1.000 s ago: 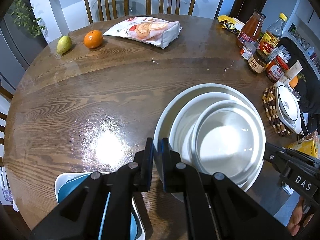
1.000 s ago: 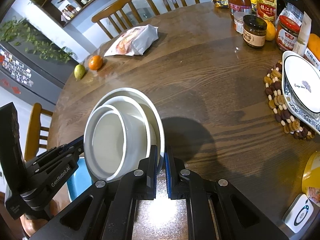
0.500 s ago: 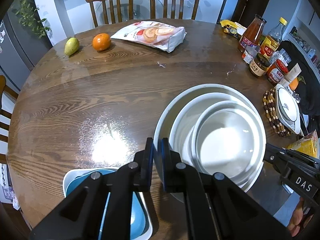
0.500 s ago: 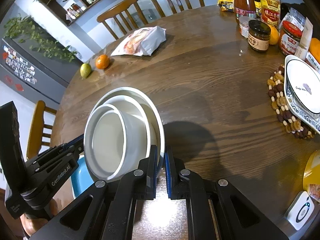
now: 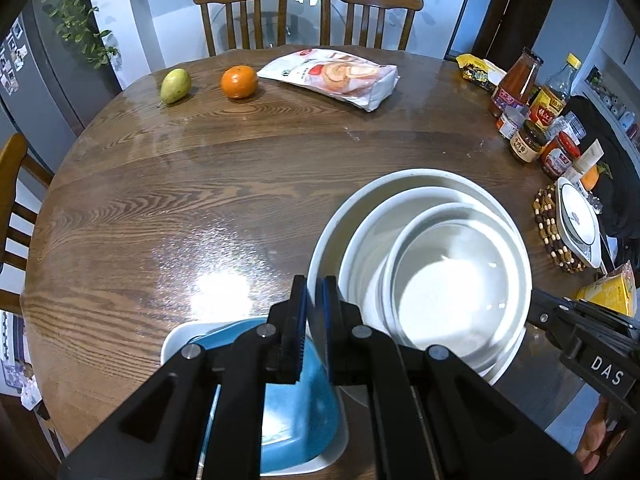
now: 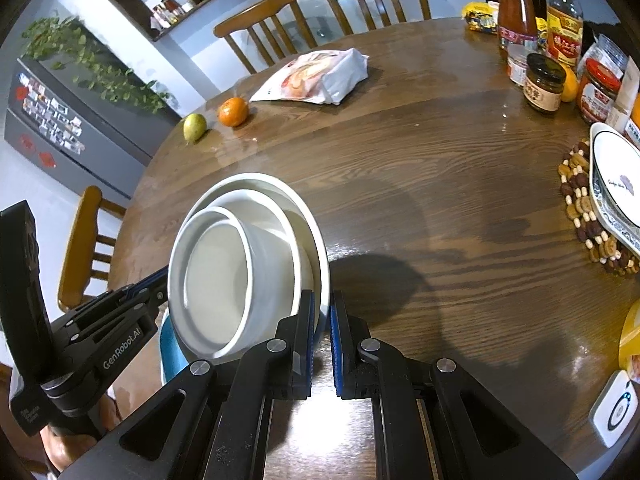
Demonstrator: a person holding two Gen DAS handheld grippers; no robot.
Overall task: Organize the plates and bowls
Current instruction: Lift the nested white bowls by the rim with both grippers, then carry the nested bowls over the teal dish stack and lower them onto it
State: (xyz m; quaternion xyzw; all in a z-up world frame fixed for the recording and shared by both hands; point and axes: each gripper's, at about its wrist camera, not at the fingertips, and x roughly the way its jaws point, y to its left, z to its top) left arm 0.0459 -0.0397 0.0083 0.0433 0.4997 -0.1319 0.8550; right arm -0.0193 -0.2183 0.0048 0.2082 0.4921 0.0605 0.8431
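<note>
Two tongs (image 5: 314, 312) (image 6: 322, 336) pinch opposite rims of the stacked white bowls (image 5: 436, 264).

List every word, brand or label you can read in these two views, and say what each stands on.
"DAS": on the right gripper, seen from the left.
"GenRobot.AI": on the left gripper, seen from the right.
Labels on the sauce bottle, the jars and the snack bag: too small or blurred to read.

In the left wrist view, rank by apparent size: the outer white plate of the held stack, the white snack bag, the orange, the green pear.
1. Outer white plate, though it is nearest the camera.
2. White snack bag.
3. Orange and green pear look alike; no ranking.
</note>
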